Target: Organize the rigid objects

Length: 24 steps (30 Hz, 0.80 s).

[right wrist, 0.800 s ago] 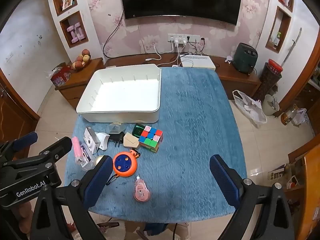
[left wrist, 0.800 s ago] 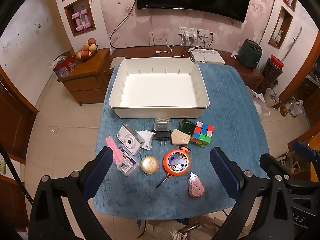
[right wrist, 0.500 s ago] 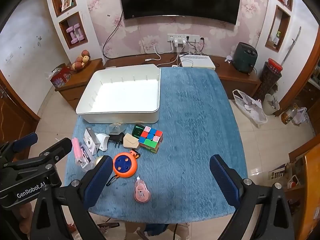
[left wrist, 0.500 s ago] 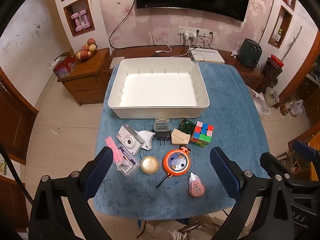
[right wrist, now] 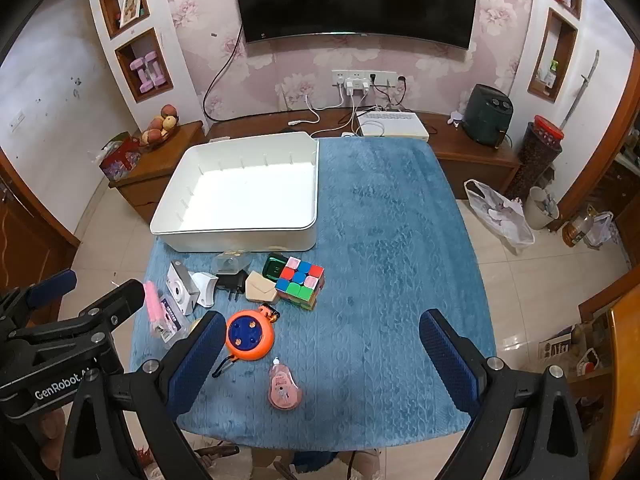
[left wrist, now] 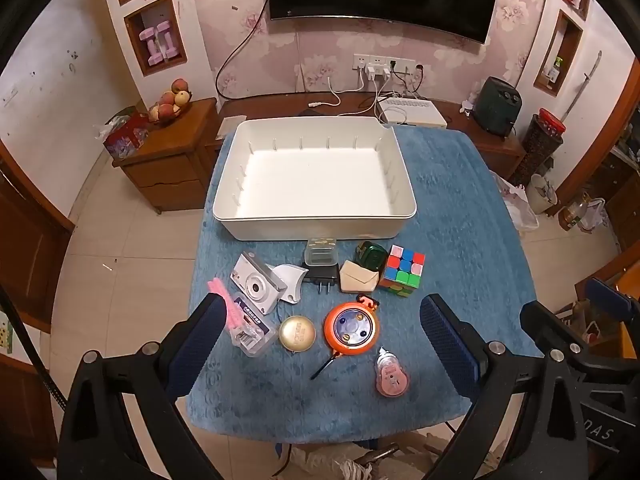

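Note:
An empty white bin stands on the blue table cloth; it also shows in the right wrist view. In front of it lie a white camera, a black plug, a beige case, a colour cube, a gold round tin, an orange reel, a pink correction tape and a clear box with a pink stick. My left gripper is open and empty above the near items. My right gripper is open and empty, to the right.
A wooden side cabinet with fruit stands left of the table. A low TV bench with a white device and cables runs behind. The right half of the cloth holds nothing. Bags and bins sit on the floor at right.
Both grippers have drifted very slightly; nothing on the table has moved.

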Motion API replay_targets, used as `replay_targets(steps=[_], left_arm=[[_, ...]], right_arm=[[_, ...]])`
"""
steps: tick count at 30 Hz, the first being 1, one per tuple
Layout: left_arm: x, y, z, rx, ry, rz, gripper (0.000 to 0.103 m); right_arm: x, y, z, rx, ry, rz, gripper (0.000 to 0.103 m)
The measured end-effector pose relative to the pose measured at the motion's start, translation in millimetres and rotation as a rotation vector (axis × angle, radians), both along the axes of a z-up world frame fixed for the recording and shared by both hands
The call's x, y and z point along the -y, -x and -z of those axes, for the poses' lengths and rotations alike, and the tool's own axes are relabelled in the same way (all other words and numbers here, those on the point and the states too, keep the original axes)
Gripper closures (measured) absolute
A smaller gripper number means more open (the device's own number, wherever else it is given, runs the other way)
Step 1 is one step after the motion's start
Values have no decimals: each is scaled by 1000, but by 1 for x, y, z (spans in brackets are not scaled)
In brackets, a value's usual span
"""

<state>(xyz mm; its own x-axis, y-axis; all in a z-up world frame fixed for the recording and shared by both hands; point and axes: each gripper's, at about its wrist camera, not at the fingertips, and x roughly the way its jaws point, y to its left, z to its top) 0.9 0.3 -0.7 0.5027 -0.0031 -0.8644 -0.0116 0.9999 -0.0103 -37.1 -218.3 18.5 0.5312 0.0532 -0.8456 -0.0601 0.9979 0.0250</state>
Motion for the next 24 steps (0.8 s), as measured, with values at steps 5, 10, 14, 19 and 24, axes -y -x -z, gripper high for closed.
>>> replay_targets(steps=[5, 10, 14, 19, 24], left_arm=[[4, 0, 1, 0, -1, 1, 5], [6, -2, 0, 1, -4, 0, 5], [5, -2, 0, 1, -4, 0, 5], [4, -2, 0, 2, -5, 1, 5], [4, -1, 0, 3, -4, 2, 5]], right_arm=[[1, -2, 0, 0, -1, 0, 5], [2, -3, -3, 3, 0, 1, 5], [3, -1, -2, 3, -2, 1, 5], [3, -1, -1, 5, -2, 1, 5], [3, -1, -1, 6, -4, 3, 5]])
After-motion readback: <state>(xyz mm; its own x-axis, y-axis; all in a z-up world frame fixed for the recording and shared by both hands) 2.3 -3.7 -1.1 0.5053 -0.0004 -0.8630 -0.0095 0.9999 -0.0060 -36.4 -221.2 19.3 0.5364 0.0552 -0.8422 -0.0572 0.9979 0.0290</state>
